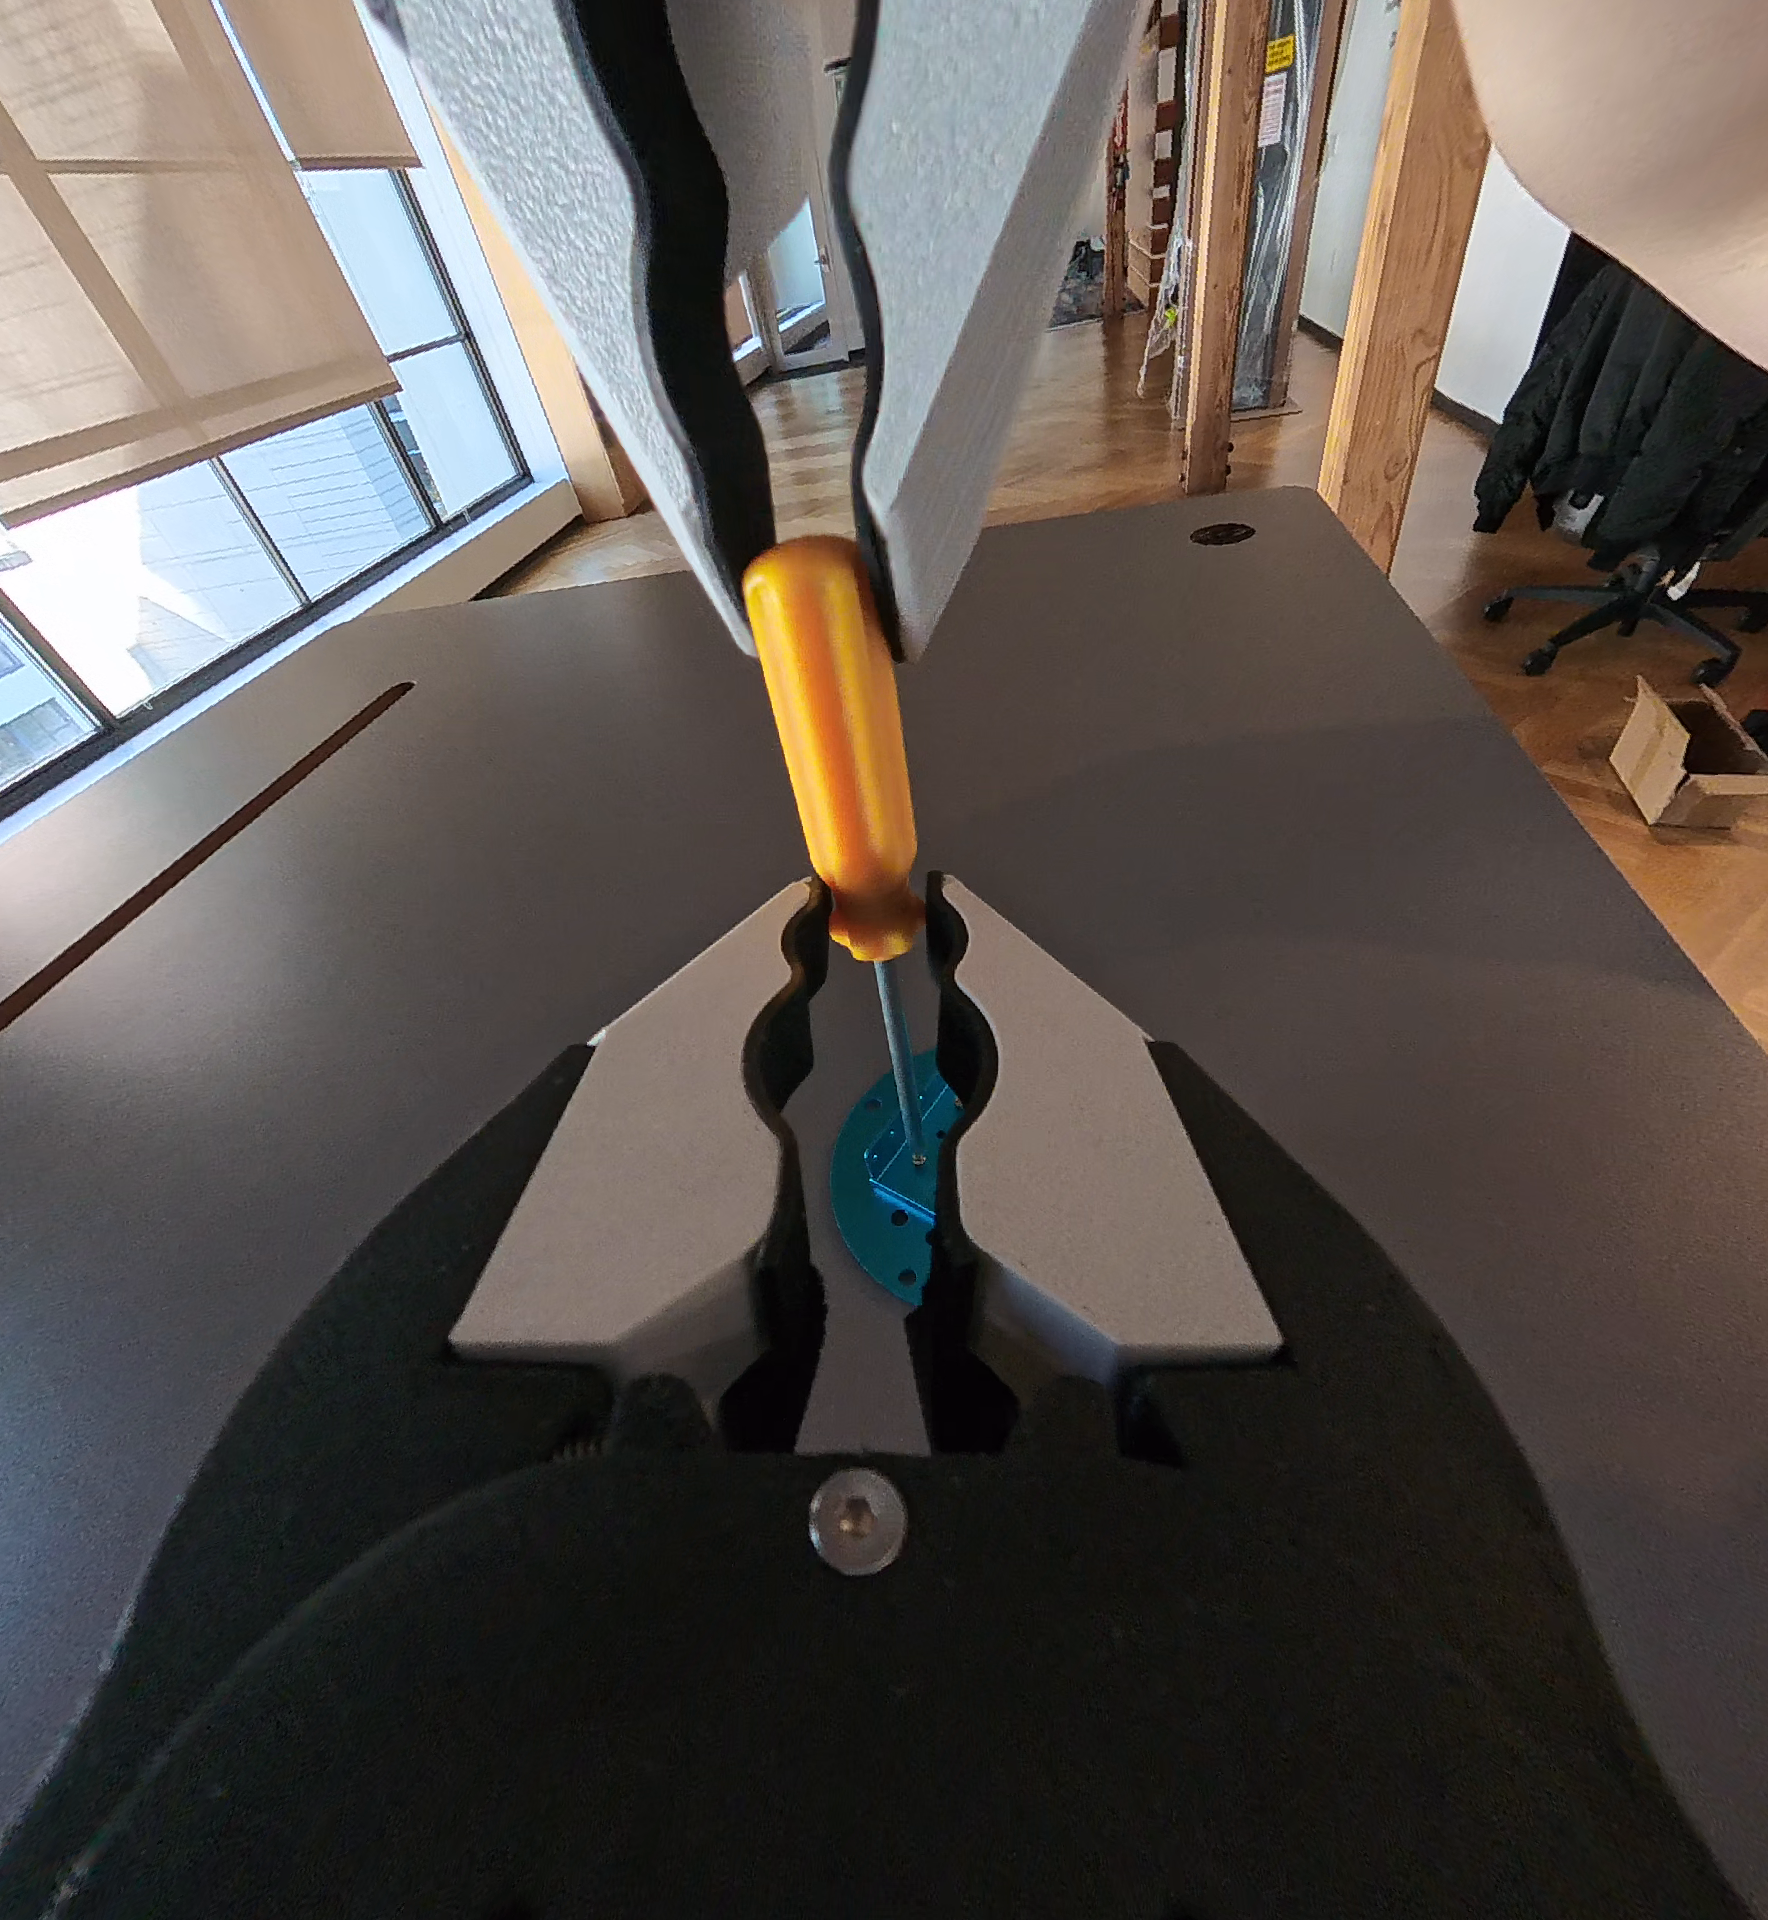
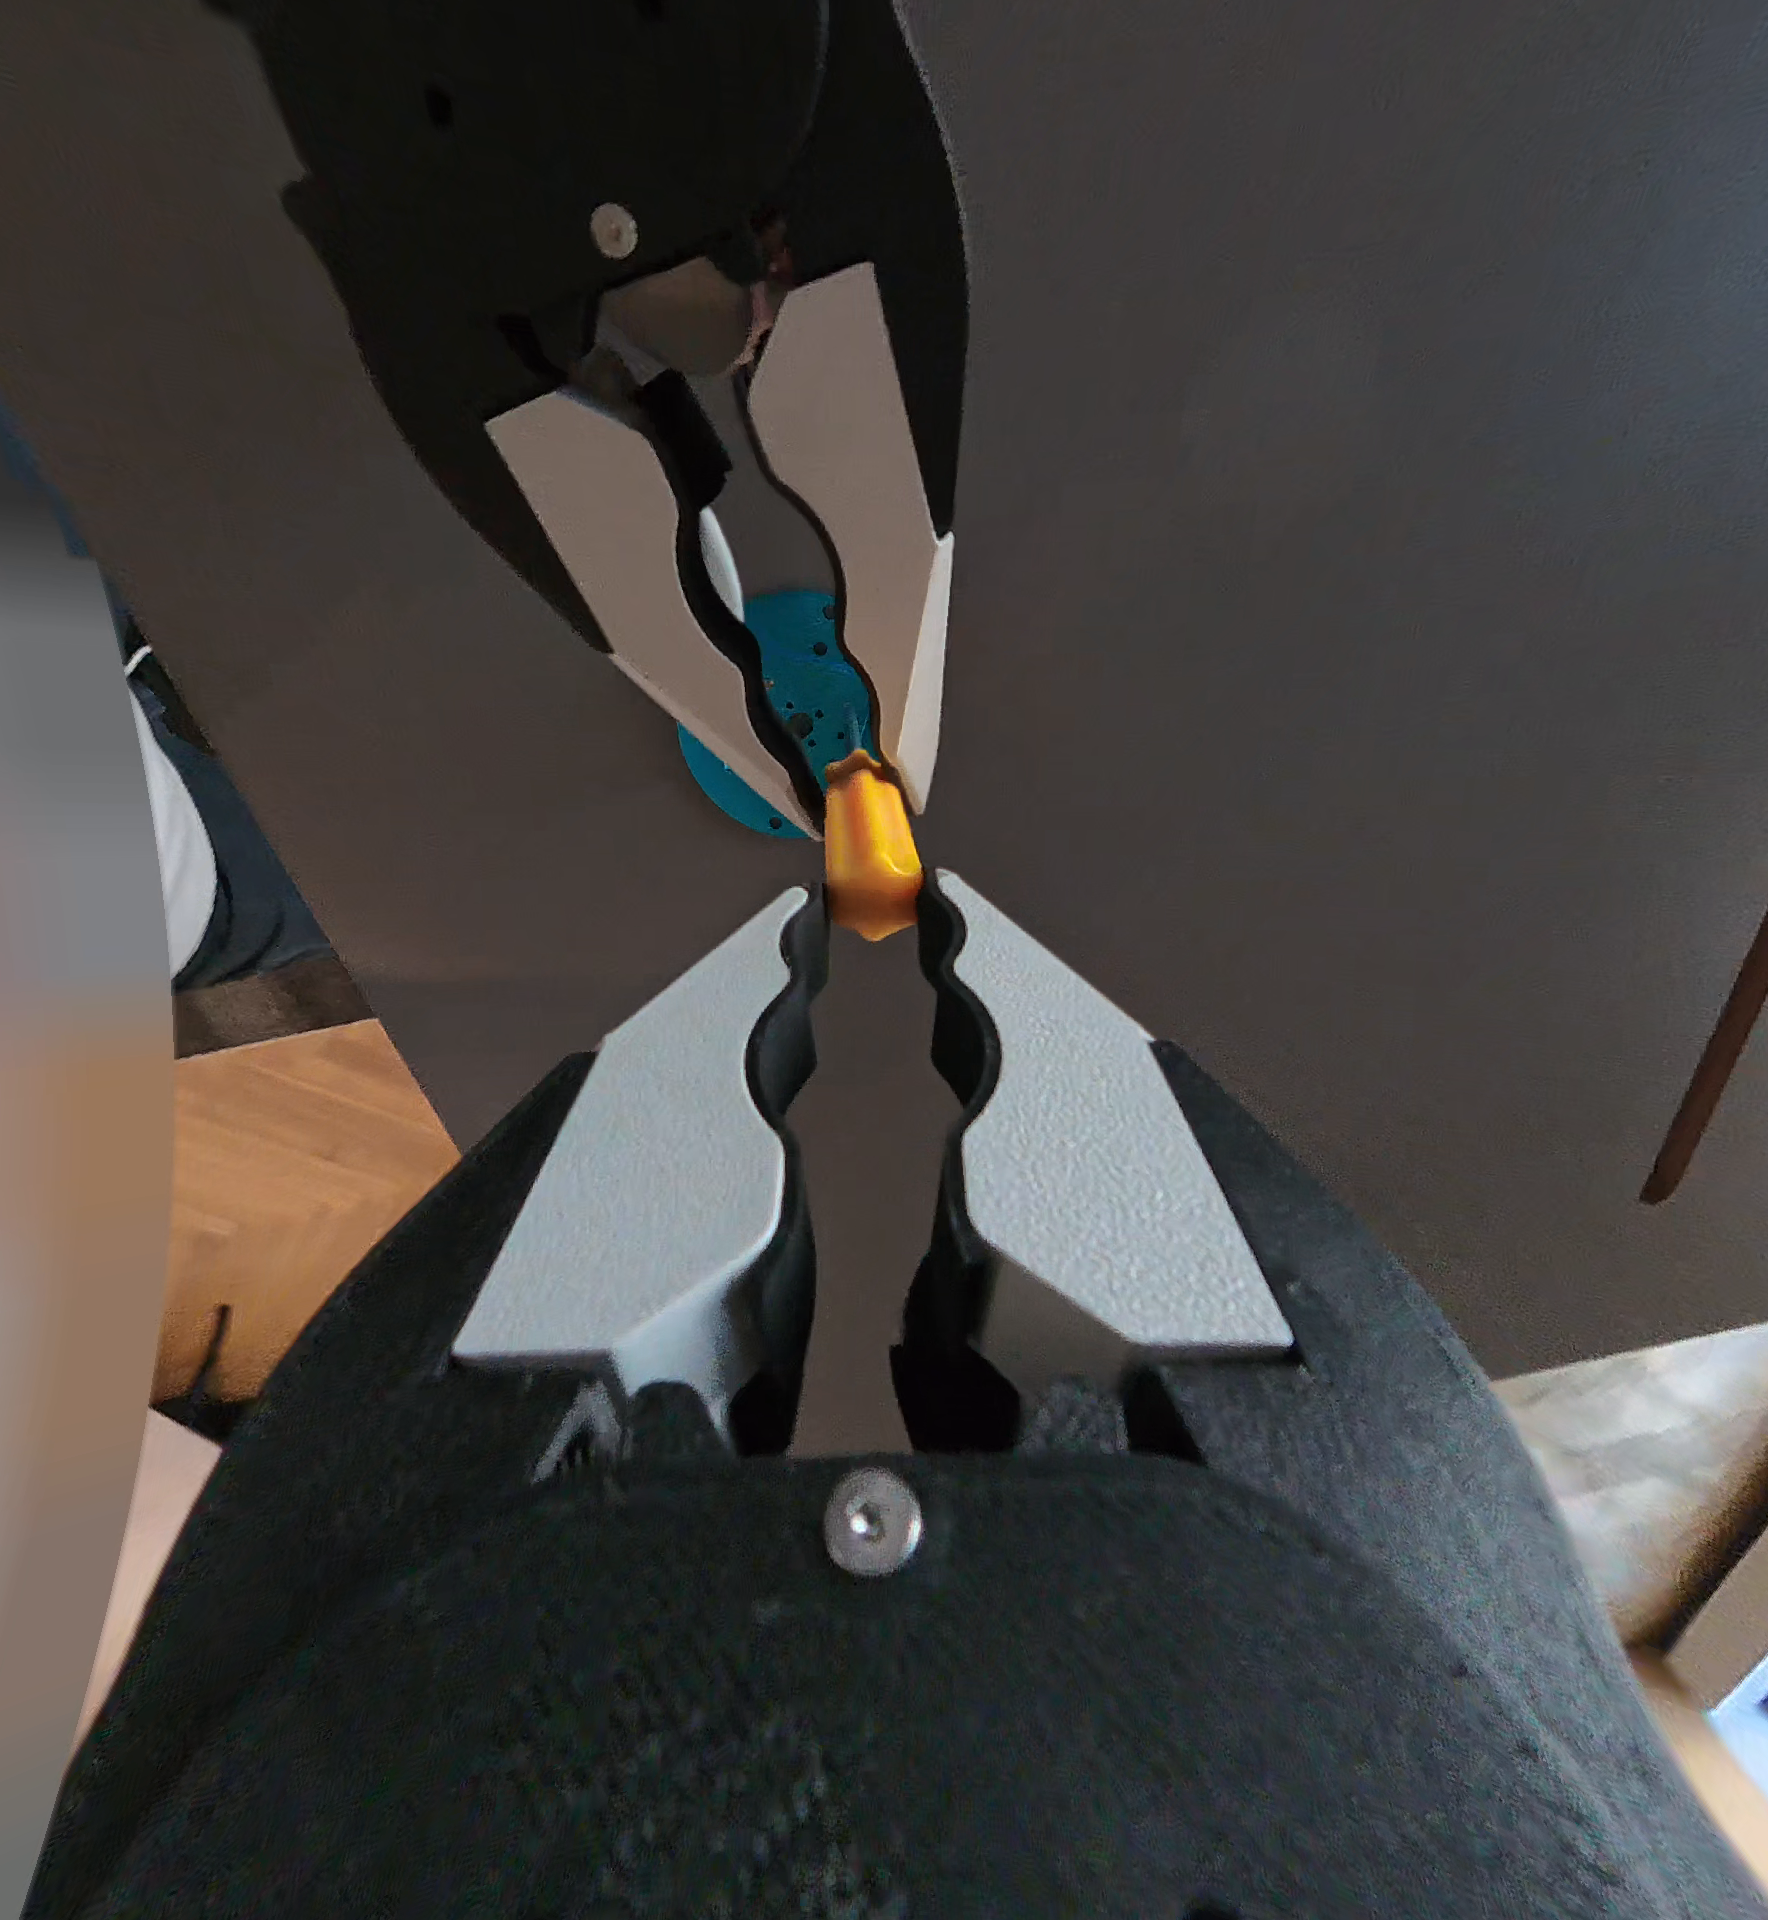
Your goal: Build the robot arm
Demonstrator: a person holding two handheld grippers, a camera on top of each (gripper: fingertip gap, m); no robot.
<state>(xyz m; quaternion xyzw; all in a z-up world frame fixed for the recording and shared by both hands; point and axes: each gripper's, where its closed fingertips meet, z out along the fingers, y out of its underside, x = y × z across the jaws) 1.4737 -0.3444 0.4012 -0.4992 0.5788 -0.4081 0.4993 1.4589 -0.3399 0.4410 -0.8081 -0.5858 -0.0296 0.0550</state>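
An orange-handled screwdriver (image 1: 844, 748) stands nearly upright with its thin shaft tip on a blue perforated metal disc (image 1: 875, 1205) that lies on the dark grey table (image 1: 1275, 935). My left gripper (image 1: 880, 894) is closed to a narrow gap over the disc. Its fingertips flank the handle's collar, and its right finger hides the disc's right side. My right gripper (image 1: 823, 623) comes down from above and is shut on the handle's top end. In the right wrist view, my right gripper (image 2: 869, 888) clamps the handle (image 2: 864, 852). Beyond it are my left gripper (image 2: 859, 810) and the disc (image 2: 807, 675).
The table has a long slot (image 1: 184, 862) at the left and a round cable hole (image 1: 1221, 534) at the far edge. Off its right side are an office chair (image 1: 1628, 613), a cardboard box (image 1: 1690, 769), hanging coats (image 1: 1638, 416) and wooden posts (image 1: 1399, 260). Windows (image 1: 236, 520) line the left. There is about 5 centimetres between the tips of the two grippers.
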